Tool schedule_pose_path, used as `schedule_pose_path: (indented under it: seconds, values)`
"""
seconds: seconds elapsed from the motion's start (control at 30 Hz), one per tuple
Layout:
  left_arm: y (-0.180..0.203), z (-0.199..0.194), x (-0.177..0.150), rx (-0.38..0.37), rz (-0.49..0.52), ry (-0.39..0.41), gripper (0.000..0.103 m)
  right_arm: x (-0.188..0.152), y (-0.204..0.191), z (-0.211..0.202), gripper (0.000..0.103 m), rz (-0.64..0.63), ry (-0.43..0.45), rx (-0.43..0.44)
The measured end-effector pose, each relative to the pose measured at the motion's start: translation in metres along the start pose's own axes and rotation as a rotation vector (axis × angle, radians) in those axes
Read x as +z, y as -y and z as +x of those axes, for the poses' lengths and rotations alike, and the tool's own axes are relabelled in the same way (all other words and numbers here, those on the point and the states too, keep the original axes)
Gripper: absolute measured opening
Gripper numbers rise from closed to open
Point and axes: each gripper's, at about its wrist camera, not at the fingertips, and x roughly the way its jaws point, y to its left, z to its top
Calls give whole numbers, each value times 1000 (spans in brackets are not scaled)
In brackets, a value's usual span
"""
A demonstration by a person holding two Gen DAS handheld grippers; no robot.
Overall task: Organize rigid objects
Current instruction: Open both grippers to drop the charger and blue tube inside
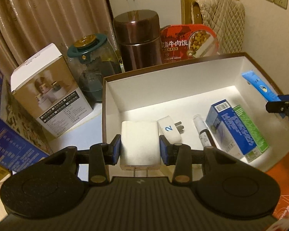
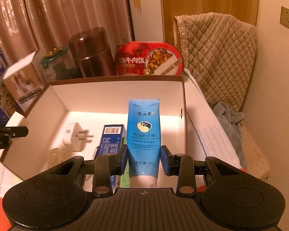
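Left tool (image 1: 140, 147) pinches my white charger (image 1: 139, 141) over the near edge of the open box (image 1: 113, 98); right tool (image 2: 144, 158) pinches one blue hand cream tube (image 2: 143, 134) above the box's right side. Inside lie one plug adapter (image 1: 169, 131), one spray bottle (image 1: 201, 131) and one blue-green carton (image 1: 237, 130). Only the left view shows the bottle clearly; the right view blurs it.

White charger (image 1: 140, 142) and blue hand-cream tube (image 2: 143, 134) are held over the open box (image 1: 113, 96); inside lie a numbered plug (image 1: 170, 130), white bottle (image 1: 201, 130) and blue-green carton (image 1: 239, 129).
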Motion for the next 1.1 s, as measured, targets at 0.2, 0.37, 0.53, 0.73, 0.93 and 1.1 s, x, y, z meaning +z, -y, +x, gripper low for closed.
schedule_pose_path:
  seconds: [0.2, 0.37, 0.53, 0.73, 0.93, 1.1]
  values:
    - [-2, 21, 7, 6, 17, -24, 36, 7, 0, 22, 33, -32, -7, -36]
    - [-2, 35, 9, 6, 22, -39, 36, 13, 2, 33, 33, -47, -4, -44]
    - [-1, 45, 9, 4, 22, -52, 36, 18, 1, 43, 34, -77, -4, -11]
    - [-1, 53, 10, 15, 23, -64, 36, 17, 0, 46, 44, -79, 10, 4]
    - [0, 59, 13, 27, 30, -69, 36, 17, 4, 42, 49, -60, 14, 15]
    - [1, 66, 17, 30, 37, -68, 37, 15, 6, 38, 50, -45, 11, 25]
